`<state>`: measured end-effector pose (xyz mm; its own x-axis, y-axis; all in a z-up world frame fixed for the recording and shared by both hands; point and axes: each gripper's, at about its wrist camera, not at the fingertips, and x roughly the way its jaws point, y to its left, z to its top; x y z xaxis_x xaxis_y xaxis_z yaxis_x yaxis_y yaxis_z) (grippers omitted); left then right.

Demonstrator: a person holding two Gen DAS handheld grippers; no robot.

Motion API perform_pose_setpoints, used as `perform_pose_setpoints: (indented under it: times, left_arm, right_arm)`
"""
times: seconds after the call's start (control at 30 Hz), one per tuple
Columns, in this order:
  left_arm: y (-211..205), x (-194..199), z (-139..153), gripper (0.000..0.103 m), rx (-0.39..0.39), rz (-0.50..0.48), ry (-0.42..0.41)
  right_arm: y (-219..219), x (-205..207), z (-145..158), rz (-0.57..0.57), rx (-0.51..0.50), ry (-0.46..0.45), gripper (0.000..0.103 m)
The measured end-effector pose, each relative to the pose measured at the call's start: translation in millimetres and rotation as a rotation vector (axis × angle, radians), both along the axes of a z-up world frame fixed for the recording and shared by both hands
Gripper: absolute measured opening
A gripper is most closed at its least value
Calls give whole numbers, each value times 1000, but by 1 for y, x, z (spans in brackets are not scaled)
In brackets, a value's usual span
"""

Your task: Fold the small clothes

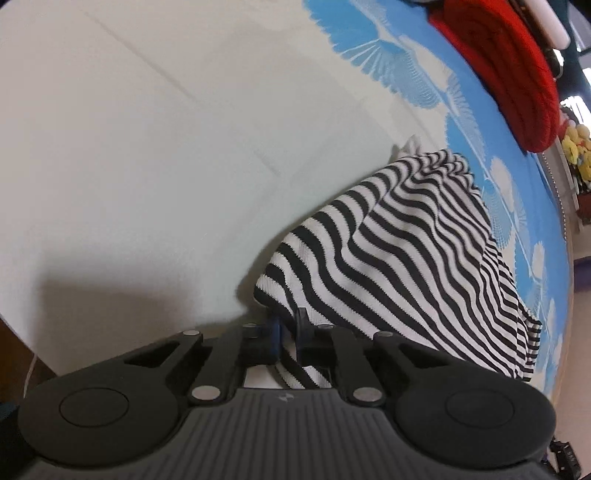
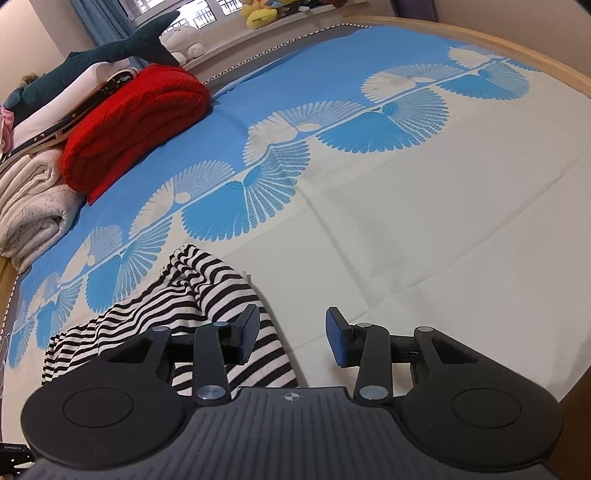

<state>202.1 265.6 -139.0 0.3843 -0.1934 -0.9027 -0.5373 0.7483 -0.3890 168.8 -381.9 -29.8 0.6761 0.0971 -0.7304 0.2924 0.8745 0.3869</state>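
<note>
A black-and-white striped garment (image 1: pixel 406 266) lies bunched on the bed sheet. My left gripper (image 1: pixel 289 334) is shut on its near edge, and cloth hangs down between the fingers. In the right wrist view the same striped garment (image 2: pixel 207 295) lies at lower left. My right gripper (image 2: pixel 293 338) is open and empty, with its left finger (image 2: pixel 249 332) over the garment's right edge and its right finger over bare cream sheet.
The bed sheet (image 2: pixel 424 229) is cream with blue fan patterns. A folded red blanket (image 2: pixel 136 118), a cream blanket (image 2: pixel 33 214), a plush shark (image 2: pixel 110 51) and yellow toys (image 2: pixel 258 14) sit at the far side. The wooden bed edge (image 2: pixel 569 369) runs along the right.
</note>
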Motion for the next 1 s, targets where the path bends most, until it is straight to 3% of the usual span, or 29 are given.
perform_pose_setpoints:
  times: [0.1,0.23,0.37,0.43,0.53,0.6,0.67,0.73,0.8,0.9,0.97,1.0]
  left_arm:
    - [-16,-4,17,6,89,-29,-56]
    - [-64,-1,53,5,298,-162,-142]
    - [-150,1,103,4,398,-292,-316]
    - [-205,0,126,4,414,-388,-417]
    - [-311,-11,144,2,407,-604,-554]
    - [-370,-20,136,2,373,-727,-598]
    - [-421,-26,114,2,296,-863,-592]
    - [-460,-31,86,4,226,-1027,-524]
    - [-476,-34,66,4,162,-1110,-475]
    - [-456,-40,72,14,116,-1139,-514]
    - [-427,-38,82,33,158,-1108,-535]
    - [-411,-36,87,36,202,-1086,-538]
  right_arm:
    - [-6,0,-1,-6,9,4,41]
    - [-13,2,-3,-11,-6,16,41]
    - [-16,5,3,8,-51,-13,40]
    - [-20,6,6,8,-68,-33,32]
    - [-27,7,9,-3,-79,-59,24]
    - [-34,7,11,-12,-73,-70,24]
    - [-40,8,11,-20,-65,-83,24]
    - [-45,8,13,-23,-57,-100,24]
    - [-49,9,13,-11,-45,-114,25]
    - [-47,11,13,30,-19,-128,26]
    - [-41,15,12,82,15,-129,26]
    - [-37,18,11,115,37,-125,26]
